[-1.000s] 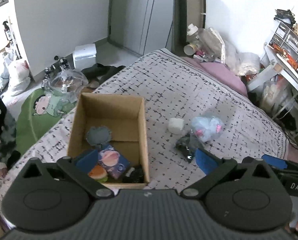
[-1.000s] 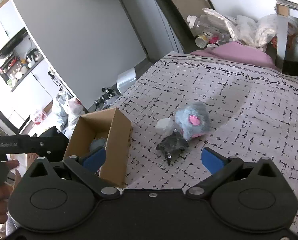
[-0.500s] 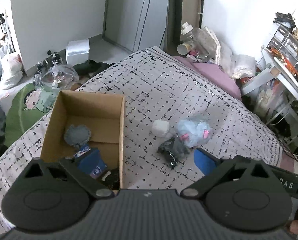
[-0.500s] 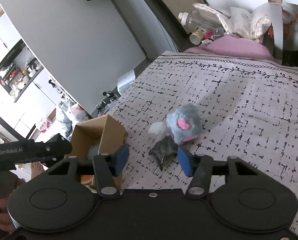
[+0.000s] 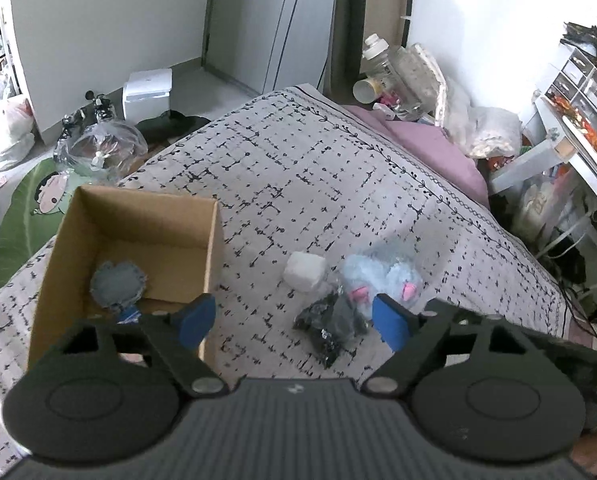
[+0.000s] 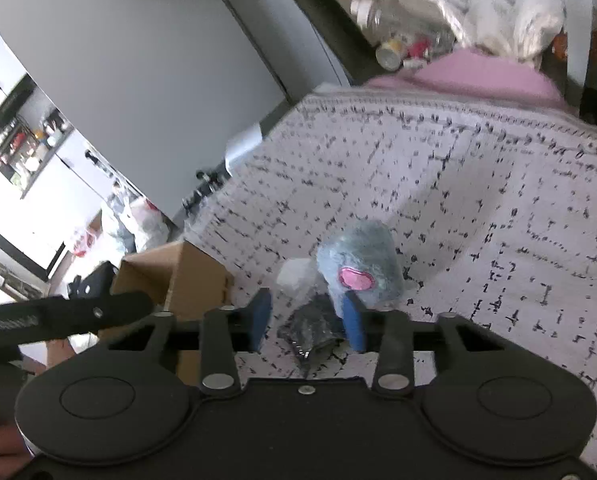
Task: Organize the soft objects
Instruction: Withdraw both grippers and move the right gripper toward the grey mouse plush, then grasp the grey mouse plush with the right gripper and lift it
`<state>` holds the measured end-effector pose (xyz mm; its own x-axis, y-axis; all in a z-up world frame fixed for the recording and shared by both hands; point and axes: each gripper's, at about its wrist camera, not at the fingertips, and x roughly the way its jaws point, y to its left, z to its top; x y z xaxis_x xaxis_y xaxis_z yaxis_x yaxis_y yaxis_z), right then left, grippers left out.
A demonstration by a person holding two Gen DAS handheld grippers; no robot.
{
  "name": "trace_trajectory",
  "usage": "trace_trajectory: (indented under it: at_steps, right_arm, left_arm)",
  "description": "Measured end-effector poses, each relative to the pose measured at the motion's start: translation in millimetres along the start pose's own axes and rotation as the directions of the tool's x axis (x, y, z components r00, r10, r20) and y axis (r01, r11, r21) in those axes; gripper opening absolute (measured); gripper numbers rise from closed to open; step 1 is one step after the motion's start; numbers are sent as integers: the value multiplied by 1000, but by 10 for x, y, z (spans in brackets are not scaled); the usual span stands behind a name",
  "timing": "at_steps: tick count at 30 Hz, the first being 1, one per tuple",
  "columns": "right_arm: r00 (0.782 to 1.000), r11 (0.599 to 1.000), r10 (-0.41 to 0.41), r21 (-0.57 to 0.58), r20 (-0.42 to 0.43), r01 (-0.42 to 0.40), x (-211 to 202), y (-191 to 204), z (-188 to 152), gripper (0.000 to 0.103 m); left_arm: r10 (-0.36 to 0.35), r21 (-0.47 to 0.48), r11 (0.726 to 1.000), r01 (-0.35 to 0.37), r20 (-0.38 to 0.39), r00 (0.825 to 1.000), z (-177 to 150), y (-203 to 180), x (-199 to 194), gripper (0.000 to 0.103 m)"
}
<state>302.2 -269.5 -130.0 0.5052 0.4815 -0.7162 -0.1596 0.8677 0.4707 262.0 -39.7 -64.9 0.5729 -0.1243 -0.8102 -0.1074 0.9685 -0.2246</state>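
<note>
The crinkly black bag in clear wrapping (image 6: 312, 326) sits right in the gap between the right gripper (image 6: 306, 320)'s blue pads, and those jaws are closing on it now. The view there is blurred, so I can't swear the pads have met the wrapper; it looks like a sliver of air on each side, nothing pinched yet. To do this well, I'd say sink a touch lower so the pads bite the body of the bag and not just loose film, and keep the right-hand pad from snagging the plush behind it.

That fluffy pale blue plush toy with pink ears (image 6: 358, 264) lies just beyond the right-hand pad, touching the bag, soft and shaggy, its pink patch facing the camera. The small white spongy cube (image 6: 294, 274) rests past the left-hand pad, tucked against both.

Over on the other side, the left gripper (image 5: 294, 322) hangs above the same cluster, jaws closing too but wide apart and gripping nothing; the bag (image 5: 330, 326) lies between its pads, nearer the right one, with the plush (image 5: 382, 276) just ahead of it and the cube (image 5: 304, 270) further ahead.

Off beyond its left pad stands the open brown cardboard box (image 5: 214, 248), with a round grey fuzzy pad (image 5: 118, 286) already inside, all on the black-flecked white bedspread (image 5: 298, 184).
</note>
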Motion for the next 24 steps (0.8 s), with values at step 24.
trace_trajectory:
  at_steps: [24]
  right_arm:
    - [995, 995, -95, 20, -20, 96, 574, -437, 151, 29]
  left_arm:
    - [5, 15, 1000, -4, -76, 997, 250, -277, 884, 58]
